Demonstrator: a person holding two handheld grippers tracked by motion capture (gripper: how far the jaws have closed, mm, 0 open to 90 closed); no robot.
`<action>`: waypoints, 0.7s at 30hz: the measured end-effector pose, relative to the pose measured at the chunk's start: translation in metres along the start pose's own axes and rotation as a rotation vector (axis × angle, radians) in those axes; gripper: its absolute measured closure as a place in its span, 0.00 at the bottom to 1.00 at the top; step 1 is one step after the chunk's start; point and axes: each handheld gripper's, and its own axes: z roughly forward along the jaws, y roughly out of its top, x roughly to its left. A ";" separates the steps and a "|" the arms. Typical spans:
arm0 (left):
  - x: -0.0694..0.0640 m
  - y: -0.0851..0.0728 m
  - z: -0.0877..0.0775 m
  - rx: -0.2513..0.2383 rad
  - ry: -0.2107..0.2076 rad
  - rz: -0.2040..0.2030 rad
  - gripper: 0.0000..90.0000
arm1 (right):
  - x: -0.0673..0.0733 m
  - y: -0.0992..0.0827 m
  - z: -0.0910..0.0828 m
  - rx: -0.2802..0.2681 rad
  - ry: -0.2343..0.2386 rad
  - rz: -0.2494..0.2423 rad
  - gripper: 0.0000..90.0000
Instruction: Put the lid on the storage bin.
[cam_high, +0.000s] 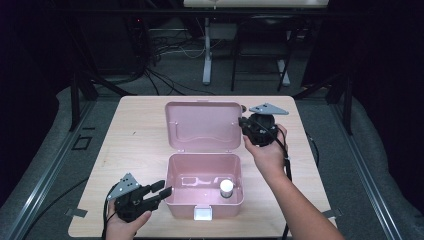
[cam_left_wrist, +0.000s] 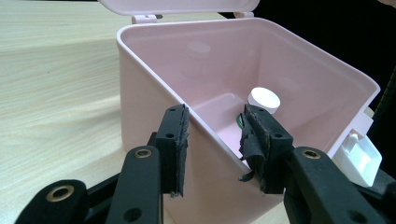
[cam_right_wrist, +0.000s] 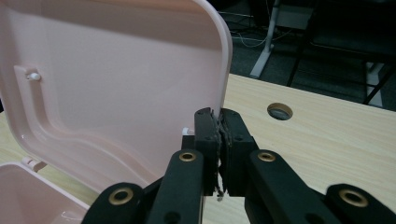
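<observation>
On the table, near its front edge, stands a pink box with its lid swung up and back on the hinges. The left gripper sits at the box's front-left corner with its jaws spread; in the left gripper view they straddle the box's wall, one pad outside, the other inside, with a gap on each side, so I cannot tell that either pad presses on it. The right gripper is at the lid's right edge, its jaws pressed together with nothing visible between them; in the right gripper view the tips sit just beside the lid's rim, and whether they touch it I cannot tell. The high view shows this gripper held up beside the lid's upper right corner.

The box is smooth pink plastic with rounded corners and a white latch at the middle of its front. Inside, toward the right, stands a small bottle with a white cap, upright on the floor of the box. The lid's inner face shows a moulded ridge.
</observation>
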 end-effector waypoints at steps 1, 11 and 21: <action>0.000 0.000 0.000 0.007 0.002 0.001 0.68 | 0.000 -0.001 -0.001 -0.003 0.001 -0.004 0.97; 0.000 0.000 -0.001 0.009 0.002 -0.001 0.68 | 0.003 -0.005 -0.012 -0.029 0.015 -0.005 0.97; 0.000 0.001 0.000 0.012 0.006 -0.001 0.68 | 0.006 -0.011 -0.021 -0.054 0.020 -0.018 0.97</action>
